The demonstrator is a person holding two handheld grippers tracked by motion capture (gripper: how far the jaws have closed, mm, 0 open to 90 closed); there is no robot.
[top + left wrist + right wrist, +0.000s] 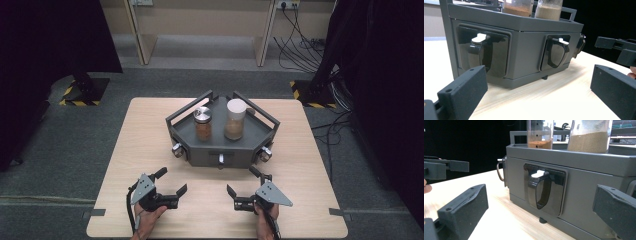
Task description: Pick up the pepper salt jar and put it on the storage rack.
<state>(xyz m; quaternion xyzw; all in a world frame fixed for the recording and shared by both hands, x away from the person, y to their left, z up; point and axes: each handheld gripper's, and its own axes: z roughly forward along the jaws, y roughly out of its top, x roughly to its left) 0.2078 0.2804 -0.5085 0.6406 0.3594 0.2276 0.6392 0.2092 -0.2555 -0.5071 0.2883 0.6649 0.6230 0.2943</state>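
the dark grey angular metal rack (222, 145) stands mid-worktop (145, 145) carrying two glass spice jars (203, 123), while the left tongs (171, 182) and right tongs (241, 181), both spread wide and empty, hover just before it, seemingly lined up to reach its front handles (541, 192).

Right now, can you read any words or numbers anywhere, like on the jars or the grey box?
No text can be read.
Jar with the orange-brown powder: small dark marks on the glass, too small and blurred to read.
Jar with the tan powder: no label in sight.
Grey box: no words or numbers on its sides.
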